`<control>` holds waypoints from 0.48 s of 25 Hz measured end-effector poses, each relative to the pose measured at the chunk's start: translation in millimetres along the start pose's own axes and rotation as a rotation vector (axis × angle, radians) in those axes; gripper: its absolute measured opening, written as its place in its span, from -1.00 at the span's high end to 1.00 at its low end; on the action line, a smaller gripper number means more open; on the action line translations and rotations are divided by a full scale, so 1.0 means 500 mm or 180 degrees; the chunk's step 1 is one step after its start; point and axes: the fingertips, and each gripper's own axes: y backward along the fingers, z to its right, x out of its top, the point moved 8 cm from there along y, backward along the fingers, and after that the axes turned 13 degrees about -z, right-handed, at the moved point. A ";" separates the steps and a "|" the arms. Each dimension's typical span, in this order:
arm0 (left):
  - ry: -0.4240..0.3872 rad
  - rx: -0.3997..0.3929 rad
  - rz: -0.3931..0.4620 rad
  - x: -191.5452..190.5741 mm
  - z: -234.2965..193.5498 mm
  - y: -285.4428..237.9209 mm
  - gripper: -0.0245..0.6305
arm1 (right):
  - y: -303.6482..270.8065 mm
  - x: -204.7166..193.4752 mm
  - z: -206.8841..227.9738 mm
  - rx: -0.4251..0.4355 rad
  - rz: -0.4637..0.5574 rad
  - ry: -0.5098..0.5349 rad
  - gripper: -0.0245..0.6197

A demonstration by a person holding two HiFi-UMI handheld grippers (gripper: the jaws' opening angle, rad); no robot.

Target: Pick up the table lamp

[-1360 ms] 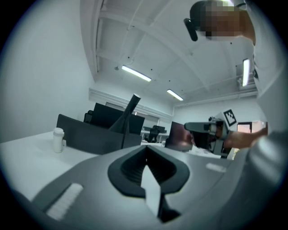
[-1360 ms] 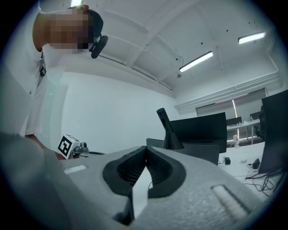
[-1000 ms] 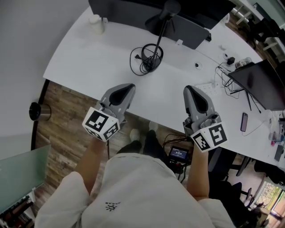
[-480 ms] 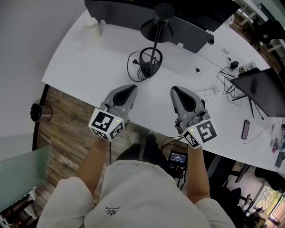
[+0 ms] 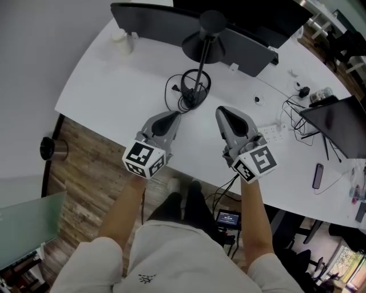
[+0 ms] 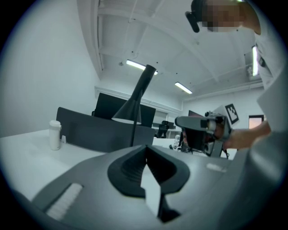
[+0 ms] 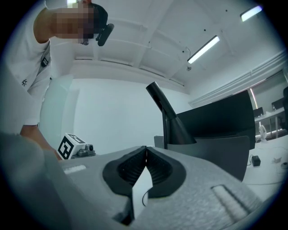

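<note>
The black table lamp [image 5: 205, 41] stands on the white desk [image 5: 114, 86], with a cone shade, a thin stem and a ring base [image 5: 194, 86] wound with black cable. My left gripper [image 5: 173, 116] is shut and empty, just short of the base on its near left. My right gripper [image 5: 222, 111] is also shut and empty, on the near right of the base. The left gripper view shows the lamp [image 6: 134, 104] ahead beyond the closed left gripper [image 6: 145, 148]. In the right gripper view the lamp [image 7: 172, 122] rises behind the closed right gripper [image 7: 145, 150].
A dark divider panel [image 5: 150, 17] runs behind the lamp, with a white bottle [image 5: 122, 41] at its left end. A power strip [image 5: 271, 129], cables, a phone [image 5: 318, 175] and a dark screen [image 5: 337, 123] lie to the right. A round bin [image 5: 50, 149] stands on the wooden floor.
Both grippers have moved forward over the desk toward the lamp base and come closer together. Their jaws have stayed shut.
</note>
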 end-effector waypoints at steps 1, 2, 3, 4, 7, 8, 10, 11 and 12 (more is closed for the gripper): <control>-0.0020 0.0000 -0.0008 -0.003 -0.005 -0.007 0.94 | -0.009 -0.001 0.005 -0.0006 -0.0001 0.0032 0.92; -0.0043 -0.0003 -0.0014 -0.006 -0.008 -0.014 0.94 | -0.017 -0.002 0.008 -0.0014 -0.0003 0.0061 0.92; -0.0067 -0.0008 -0.0020 -0.009 -0.011 -0.020 0.94 | -0.023 -0.005 0.010 -0.0022 -0.0002 0.0084 0.92; -0.0091 -0.0015 -0.0025 -0.011 -0.014 -0.025 0.94 | -0.028 -0.008 0.012 -0.0032 0.0000 0.0095 0.92; -0.0163 -0.0025 -0.0023 -0.016 -0.021 -0.042 0.94 | -0.041 -0.021 0.019 -0.0062 0.0015 0.0057 0.92; -0.0178 -0.0023 -0.0016 -0.018 -0.022 -0.047 0.94 | -0.044 -0.027 0.021 -0.0068 0.0019 0.0046 0.92; -0.0191 -0.0021 0.0000 -0.023 -0.023 -0.058 0.94 | -0.049 -0.039 0.027 -0.0080 0.0024 0.0066 0.92; -0.0191 -0.0025 0.0006 -0.026 -0.025 -0.064 0.94 | -0.052 -0.045 0.031 -0.0086 0.0026 0.0077 0.92; -0.0193 -0.0030 0.0010 -0.029 -0.028 -0.071 0.94 | -0.056 -0.050 0.036 -0.0088 0.0029 0.0083 0.92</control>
